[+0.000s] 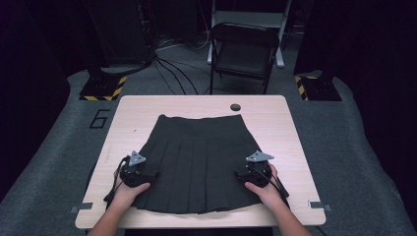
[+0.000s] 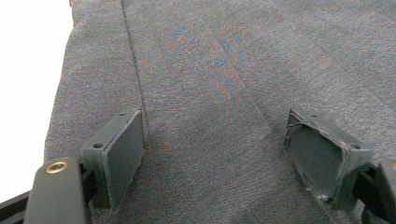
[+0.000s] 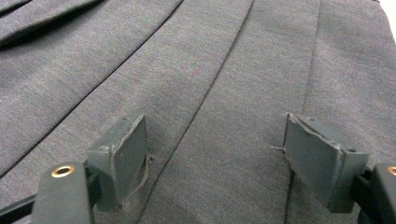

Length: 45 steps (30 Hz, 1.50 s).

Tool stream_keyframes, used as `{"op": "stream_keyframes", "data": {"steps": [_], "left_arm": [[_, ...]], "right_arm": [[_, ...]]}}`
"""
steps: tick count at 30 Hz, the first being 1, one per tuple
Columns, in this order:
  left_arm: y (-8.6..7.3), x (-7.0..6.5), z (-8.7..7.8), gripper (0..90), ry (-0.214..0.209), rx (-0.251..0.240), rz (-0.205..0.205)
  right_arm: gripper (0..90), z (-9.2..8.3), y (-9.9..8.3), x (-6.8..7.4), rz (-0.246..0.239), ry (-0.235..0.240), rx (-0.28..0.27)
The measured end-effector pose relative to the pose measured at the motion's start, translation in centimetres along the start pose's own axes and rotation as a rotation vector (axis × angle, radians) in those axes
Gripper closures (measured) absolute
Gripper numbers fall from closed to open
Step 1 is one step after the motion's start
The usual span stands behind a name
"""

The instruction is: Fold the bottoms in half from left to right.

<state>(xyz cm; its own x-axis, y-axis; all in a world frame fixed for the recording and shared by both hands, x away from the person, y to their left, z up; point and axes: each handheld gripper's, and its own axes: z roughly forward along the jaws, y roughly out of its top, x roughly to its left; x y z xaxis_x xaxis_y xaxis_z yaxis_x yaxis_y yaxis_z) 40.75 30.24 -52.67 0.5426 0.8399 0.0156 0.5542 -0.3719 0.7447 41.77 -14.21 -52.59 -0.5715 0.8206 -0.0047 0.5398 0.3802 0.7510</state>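
Skirt [image 1: 194,164], dark and pleated, lies spread flat on the counter [image 1: 290,142], hem toward the person, waistband toward the far edge. At the near end, a hand [image 1: 129,192] holds the left hand-held gripper [image 1: 134,173] over the skirt's left side, and the other hand [image 1: 265,189] holds the right hand-held gripper [image 1: 254,169] over its right side. Both stand with jaws spread wide and nothing between the pads. In the left gripper view the left hand-held gripper [image 2: 212,161] looks down on pleats [image 2: 196,70] close to the cloth's side edge, with bright counter beyond. In the right gripper view the right hand-held gripper [image 3: 215,161] hovers over pleats [image 3: 224,70] running away from it.

The step in hand looks like the approach for a first fold: both tools are placed at the lower sides, not yet gripping. The next move probably calls for lowering each until one pad slips under the cloth edge, then closing on it evenly, so both sides lift together and the pleats stay in line.

Whether the pads touch the cloth cannot be told. The hem corners sit behind the hands in the high view. Farther off, a small dark round spot [image 1: 235,107] marks the counter; beyond it stands a folding chair [image 1: 243,51] in a dim room, its details hard to read.
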Motion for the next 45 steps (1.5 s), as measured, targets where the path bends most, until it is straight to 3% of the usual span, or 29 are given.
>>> {"op": "stream_keyframes", "data": {"steps": [19, 33, 42, 44, 45], "left_arm": [[0.2, -0.1, -0.1, 20.9, 0.009, 0.018, 0.003], [0.8, 0.1, -0.6, 29.5, -0.008, 0.011, -0.055], [1.3, 1.4, -2.8, 34.0, 0.000, -0.047, -0.150], [1.3, 1.7, -3.1, 34.3, 0.018, -0.051, -0.146], [1.3, 2.0, -3.3, 34.4, 0.026, -0.047, -0.147]], "right_arm": [[20.1, 0.0, 0.0, 0.0, 0.002, -0.008, -0.001], [28.3, -0.4, 0.3, 0.1, -0.005, 0.001, 0.031], [32.2, -1.0, 0.6, 0.1, -0.008, 0.001, 0.051], [32.3, -1.1, 0.6, 0.2, 0.009, -0.004, 0.048], [32.3, -1.2, 0.6, -0.1, -0.016, 0.001, 0.051]]}}
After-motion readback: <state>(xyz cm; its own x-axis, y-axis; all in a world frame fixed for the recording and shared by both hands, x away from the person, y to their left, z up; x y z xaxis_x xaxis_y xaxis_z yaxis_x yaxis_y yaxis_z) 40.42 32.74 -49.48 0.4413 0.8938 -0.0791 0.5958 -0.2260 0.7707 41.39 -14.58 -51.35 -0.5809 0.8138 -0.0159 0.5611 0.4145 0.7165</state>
